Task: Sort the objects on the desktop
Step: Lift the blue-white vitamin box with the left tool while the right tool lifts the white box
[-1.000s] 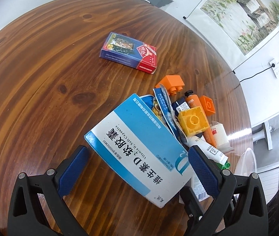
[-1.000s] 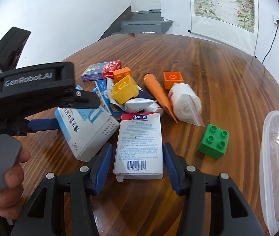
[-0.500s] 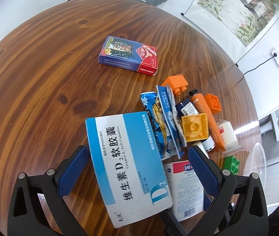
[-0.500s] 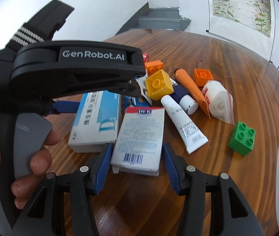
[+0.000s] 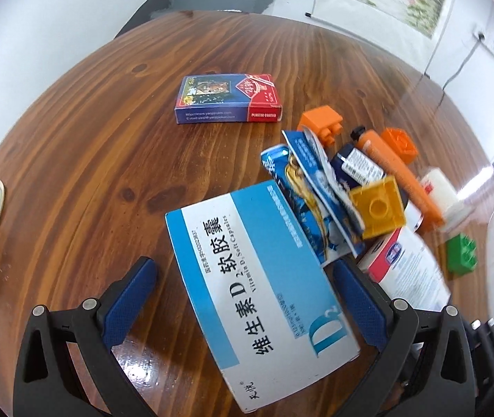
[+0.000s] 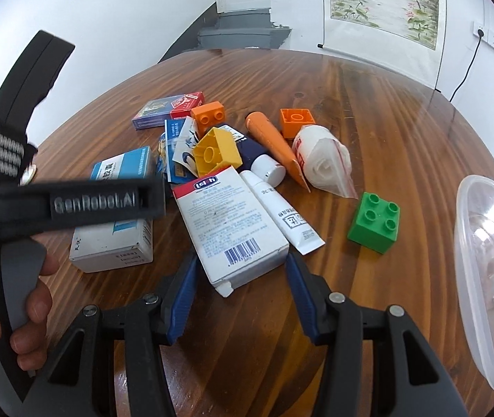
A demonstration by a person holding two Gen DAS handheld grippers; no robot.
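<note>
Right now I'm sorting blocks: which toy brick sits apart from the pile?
The green brick; it stands alone on bare table, while the yellow brick and both orange ones sit in the clutter.

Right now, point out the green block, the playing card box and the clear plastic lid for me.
green block [image 6: 374, 222]: right wrist view, on its studded top face.
playing card box [image 5: 227, 98]: left wrist view, middle of its printed top face.
clear plastic lid [image 6: 486, 264]: right wrist view, on its domed surface near the right edge.

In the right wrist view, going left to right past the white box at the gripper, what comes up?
White barcode box → white squeeze tube → green toy brick → clear plastic container.
</note>
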